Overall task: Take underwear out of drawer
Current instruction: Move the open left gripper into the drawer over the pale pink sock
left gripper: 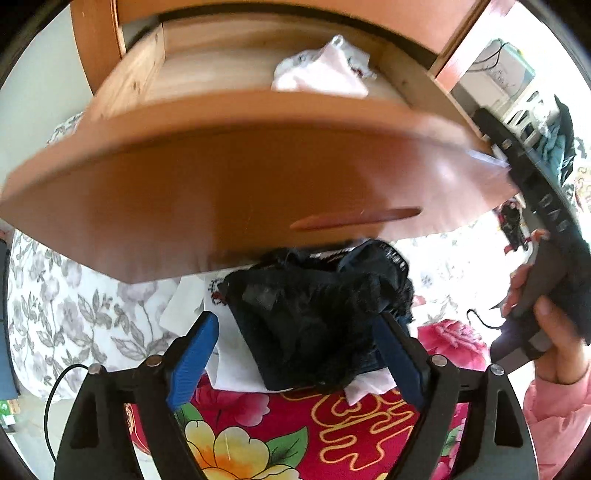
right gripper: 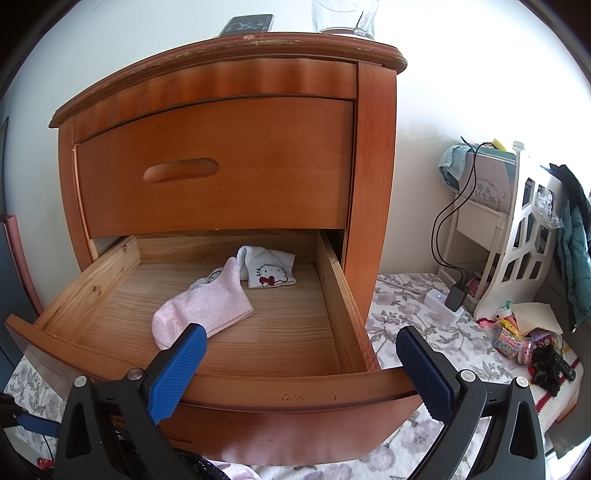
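Note:
A pile of black underwear (left gripper: 314, 317) lies on a white cloth (left gripper: 236, 358) on the red floral bedding (left gripper: 332, 424), just below the drawer front (left gripper: 258, 184). My left gripper (left gripper: 295, 325) hangs over the pile, open; its blue fingers (left gripper: 195, 350) flank the pile and do not press it. The lower drawer (right gripper: 336, 295) stands pulled out. Inside lie a pink sock (right gripper: 207, 306) and a white cartoon-cat sock (right gripper: 269, 273); I see no underwear in it. My right gripper (right gripper: 301, 334) is open in front of the drawer with nothing between its fingers.
The upper drawer (right gripper: 221, 173) of the wooden bedside cabinet is closed; a glass mug (right gripper: 343, 18) and a phone (right gripper: 247, 24) sit on top. At the right are a white shelf (right gripper: 517, 243), a plugged-in charger (right gripper: 448, 299) and small clutter (right gripper: 528, 339). A hand (left gripper: 554, 332) holds the other gripper.

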